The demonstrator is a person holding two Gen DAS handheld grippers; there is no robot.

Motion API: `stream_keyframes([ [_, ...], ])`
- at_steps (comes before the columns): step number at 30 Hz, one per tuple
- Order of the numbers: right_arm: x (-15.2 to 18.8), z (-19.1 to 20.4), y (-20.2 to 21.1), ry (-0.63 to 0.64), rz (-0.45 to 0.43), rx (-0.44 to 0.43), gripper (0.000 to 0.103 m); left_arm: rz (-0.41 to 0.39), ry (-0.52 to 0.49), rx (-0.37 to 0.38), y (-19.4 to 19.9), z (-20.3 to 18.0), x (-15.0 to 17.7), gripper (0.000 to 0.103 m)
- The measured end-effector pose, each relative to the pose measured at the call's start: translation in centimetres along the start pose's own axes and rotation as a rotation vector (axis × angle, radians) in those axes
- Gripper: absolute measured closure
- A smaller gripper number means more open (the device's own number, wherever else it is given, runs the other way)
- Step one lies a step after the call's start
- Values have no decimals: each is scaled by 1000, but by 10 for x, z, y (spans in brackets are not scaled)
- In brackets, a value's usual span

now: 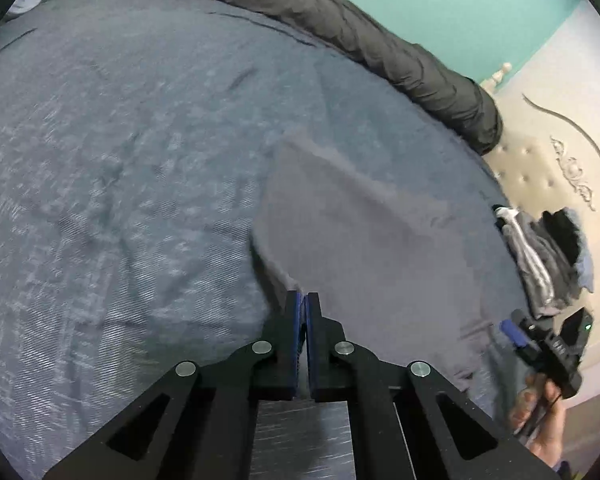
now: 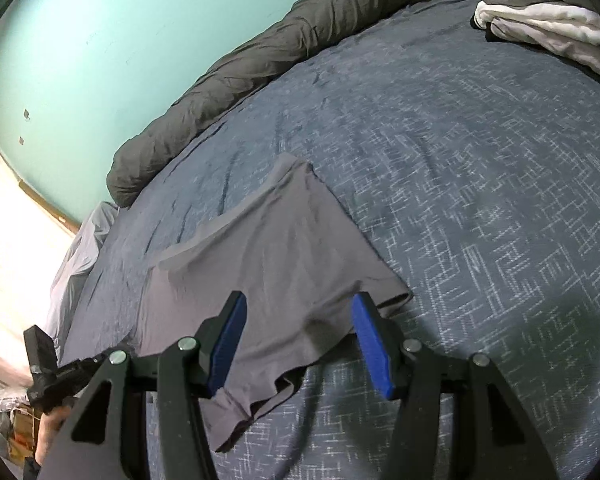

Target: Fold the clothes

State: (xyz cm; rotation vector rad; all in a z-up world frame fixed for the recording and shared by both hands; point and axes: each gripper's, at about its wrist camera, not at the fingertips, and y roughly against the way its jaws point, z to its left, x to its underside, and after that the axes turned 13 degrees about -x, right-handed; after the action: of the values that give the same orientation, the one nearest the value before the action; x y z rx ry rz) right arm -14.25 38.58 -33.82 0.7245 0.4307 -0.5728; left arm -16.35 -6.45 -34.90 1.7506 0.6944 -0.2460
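A grey garment (image 1: 364, 232) lies spread on the blue patterned bedspread (image 1: 120, 160). My left gripper (image 1: 306, 300) is shut, its blue pads pressed together on the garment's near edge, and the cloth rises in a fold towards the tips. In the right wrist view the same garment (image 2: 284, 248) lies flat, with a raised ridge along its left side. My right gripper (image 2: 299, 298) stands open just above the garment's near hem, one pad on each side and nothing pinched. The right gripper (image 1: 516, 328) also shows at the bed's right edge, held by a hand (image 1: 540, 412).
A dark grey rolled duvet (image 1: 360, 28) runs along the far edge against the teal wall (image 2: 100, 40). A pile of clothes (image 1: 540, 256) sits by the cream headboard (image 1: 560, 168). Grey and white clothes (image 2: 540, 12) are heaped at the far right.
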Motion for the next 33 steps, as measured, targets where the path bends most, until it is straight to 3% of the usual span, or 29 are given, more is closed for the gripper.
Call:
stream_keyframes([
  [5, -5, -6, 9, 1, -19, 8, 47, -3, -56, 48, 9, -56, -13, 101],
  [10, -7, -19, 16, -33, -28, 8, 47, 8, -159, 88, 5, -143, -27, 101],
  [12, -9, -24, 22, -50, -36, 0, 47, 43, -199, 136, -2, -181, -25, 101],
  [15, -15, -34, 32, -65, -56, 4, 47, 94, -249, 188, -24, -241, -27, 101],
  [21, -17, -58, 41, -118, -71, 35, 47, 225, -415, 171, -91, -329, 6, 100],
  [24, -20, -57, 39, -95, -68, 34, 47, 236, -441, 147, -101, -332, 15, 95],
  [25, -21, -56, 39, -86, -68, 29, 47, 236, -439, 144, -101, -330, 16, 85],
  [26, -22, -55, 38, -83, -68, 24, 47, 229, -433, 141, -99, -326, 15, 68],
  [28, -24, -56, 36, -85, -67, 18, 47, 182, -424, 124, -82, -306, 8, 53],
  [33, -28, -55, 31, -99, -74, 2, 47, 63, -378, 63, -37, -246, -8, 52],
])
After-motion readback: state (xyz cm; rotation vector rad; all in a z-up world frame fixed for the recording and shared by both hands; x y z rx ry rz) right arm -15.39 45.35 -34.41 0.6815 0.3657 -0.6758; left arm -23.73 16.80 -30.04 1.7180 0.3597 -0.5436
